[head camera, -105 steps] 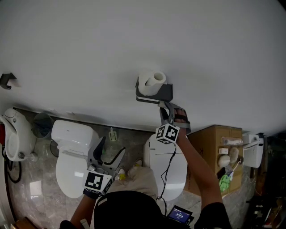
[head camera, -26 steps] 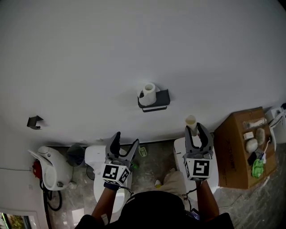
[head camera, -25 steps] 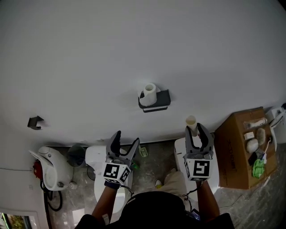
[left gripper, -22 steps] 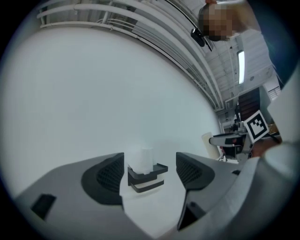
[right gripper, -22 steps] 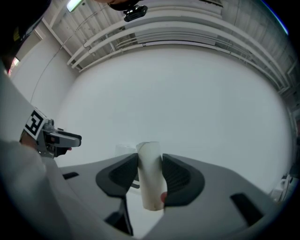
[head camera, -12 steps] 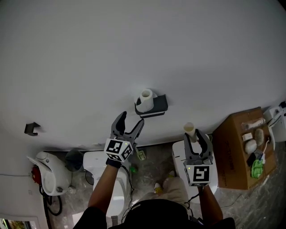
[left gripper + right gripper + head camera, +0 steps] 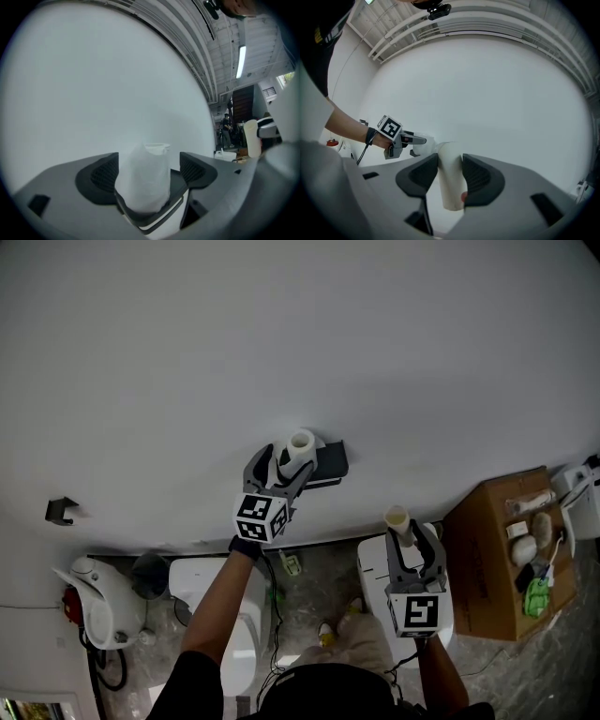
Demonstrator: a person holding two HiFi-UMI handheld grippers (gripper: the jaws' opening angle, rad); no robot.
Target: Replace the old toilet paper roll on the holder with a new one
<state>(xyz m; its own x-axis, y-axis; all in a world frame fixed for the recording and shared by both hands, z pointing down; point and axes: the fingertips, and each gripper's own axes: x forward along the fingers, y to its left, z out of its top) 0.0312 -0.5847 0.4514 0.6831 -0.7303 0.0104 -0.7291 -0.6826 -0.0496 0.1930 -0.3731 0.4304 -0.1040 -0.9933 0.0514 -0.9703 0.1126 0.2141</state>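
Losing the left end of the holder (image 7: 331,463) behind the left gripper (image 7: 284,462), straddling the toilet paper roll (image 7: 302,442) on that holder, just spreading the jaws wide without pressing it, clamping a cardboard tube (image 7: 397,517) in the right gripper (image 7: 408,532) below-right of the holder, leaving bare wall all round.
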